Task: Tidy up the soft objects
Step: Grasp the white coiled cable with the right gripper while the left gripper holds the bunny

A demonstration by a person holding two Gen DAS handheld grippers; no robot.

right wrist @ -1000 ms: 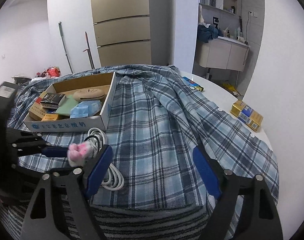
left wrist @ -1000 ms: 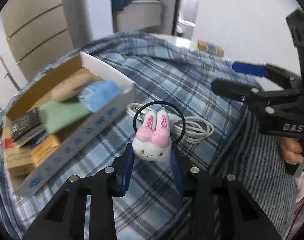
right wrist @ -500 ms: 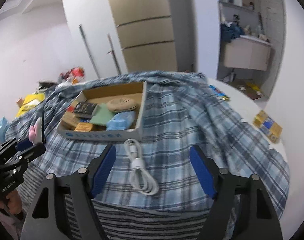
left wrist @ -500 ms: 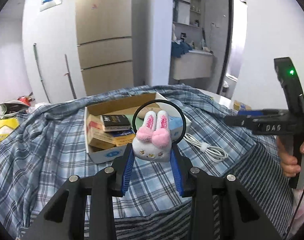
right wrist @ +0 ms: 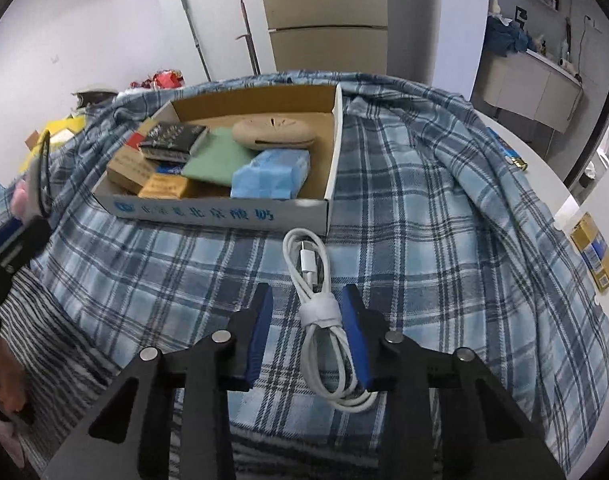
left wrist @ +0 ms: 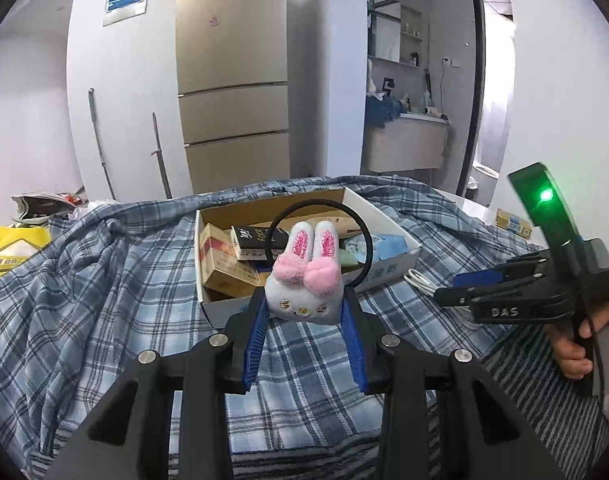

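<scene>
— What is your left gripper [left wrist: 304, 316] doing?

— Your left gripper is clamped on the plush bunny hair tie [left wrist: 304, 280], its blue pads pressed against both sides of the white head. The black elastic loop stands up behind the ears. You hold it above the plaid cloth [left wrist: 104, 280], on the near side of the cardboard box [right wrist: 224, 212].

— And your right gripper [right wrist: 308, 320]?

— Its fingers stand apart, one on either side of the coiled white cable [right wrist: 316, 312], which lies on the cloth just in front of the box's near right corner. Whether the pads touch the cable I cannot tell. Inside the box lie a blue tissue pack [right wrist: 270, 174], a green cloth [right wrist: 216, 160] and small cartons.
</scene>
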